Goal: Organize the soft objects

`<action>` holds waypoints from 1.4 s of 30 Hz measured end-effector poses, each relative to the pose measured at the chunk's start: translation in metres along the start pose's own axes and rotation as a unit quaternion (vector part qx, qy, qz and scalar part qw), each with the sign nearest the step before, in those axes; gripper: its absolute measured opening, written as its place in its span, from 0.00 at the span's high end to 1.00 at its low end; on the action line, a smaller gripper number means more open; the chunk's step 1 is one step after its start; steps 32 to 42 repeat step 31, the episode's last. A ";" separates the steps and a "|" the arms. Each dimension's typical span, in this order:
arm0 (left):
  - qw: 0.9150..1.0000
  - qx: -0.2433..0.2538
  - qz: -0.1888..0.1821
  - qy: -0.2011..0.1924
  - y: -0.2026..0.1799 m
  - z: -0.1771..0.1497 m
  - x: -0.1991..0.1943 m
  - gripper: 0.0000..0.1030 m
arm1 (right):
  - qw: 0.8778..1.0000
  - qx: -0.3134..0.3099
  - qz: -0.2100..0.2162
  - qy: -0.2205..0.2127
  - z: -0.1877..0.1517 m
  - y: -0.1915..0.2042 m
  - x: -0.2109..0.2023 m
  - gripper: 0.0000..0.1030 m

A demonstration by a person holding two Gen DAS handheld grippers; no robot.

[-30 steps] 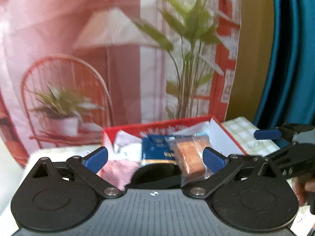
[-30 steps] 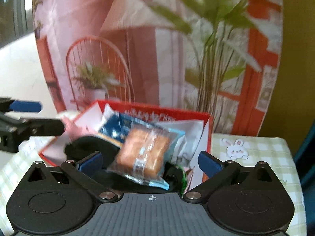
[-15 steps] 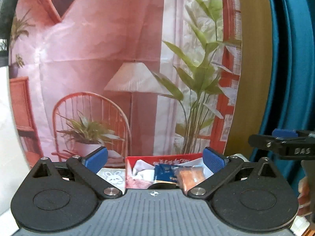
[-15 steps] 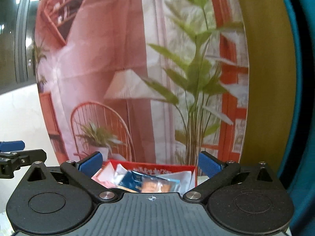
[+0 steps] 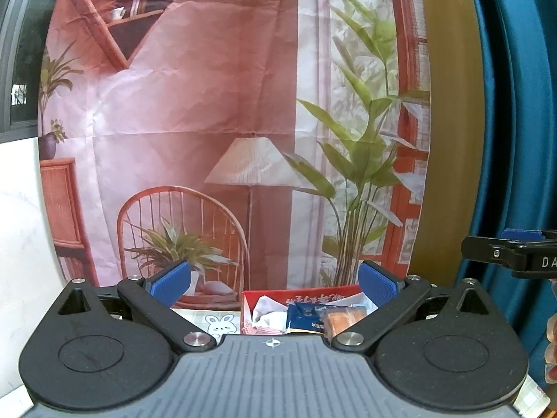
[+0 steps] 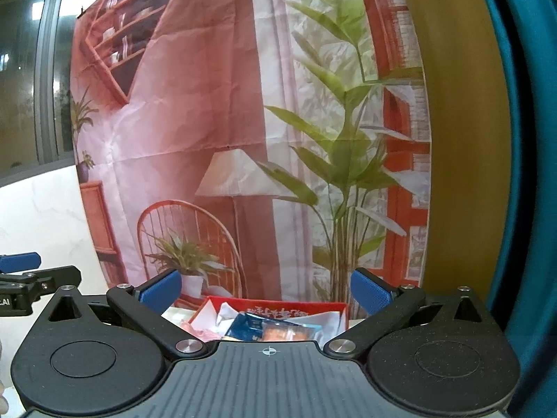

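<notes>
Spread wide and holding nothing, my left gripper [image 5: 275,284] sits level in the left wrist view, its blue fingertips [image 5: 172,277] well apart. Between them, low in the view, I see the red box [image 5: 299,296] on the tabletop [image 5: 195,315], which wears a pale checked cloth with a small rabbit print [image 5: 218,324]. Inside the box lie a dark blue packet [image 5: 304,317], an orange snack in clear wrap [image 5: 343,317] just beside it, and white and pink soft pieces [image 5: 263,308] to the left. Behind hangs a printed backdrop [image 5: 209,104] with a chair, lamp and plants. At the far right edge my right gripper [image 5: 518,244] pokes in sideways.

From the right wrist view, my right gripper [image 6: 268,291] is likewise spread and empty. The red box [image 6: 299,304] shows between the fingertips [image 6: 369,292], with the dark blue packet [image 6: 247,327] and the orange snack [image 6: 282,332] touching on top of white wrappers [image 6: 222,313]. My left gripper [image 6: 21,271] enters at the left edge.
</notes>
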State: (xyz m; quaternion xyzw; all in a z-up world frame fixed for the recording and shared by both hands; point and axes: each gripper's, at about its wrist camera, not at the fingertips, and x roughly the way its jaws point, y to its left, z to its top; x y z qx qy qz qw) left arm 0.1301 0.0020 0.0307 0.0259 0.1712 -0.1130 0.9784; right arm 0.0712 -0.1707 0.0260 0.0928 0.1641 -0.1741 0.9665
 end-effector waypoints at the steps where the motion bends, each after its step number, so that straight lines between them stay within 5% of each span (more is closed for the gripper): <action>1: 1.000 -0.001 0.000 0.000 0.000 0.000 0.001 0.00 | 1.000 -0.002 -0.002 -0.001 0.001 0.000 -0.001 0.00; 42: 1.000 -0.007 0.017 0.003 0.003 -0.002 -0.002 0.00 | 0.999 -0.023 -0.026 0.015 0.002 0.001 0.000 0.00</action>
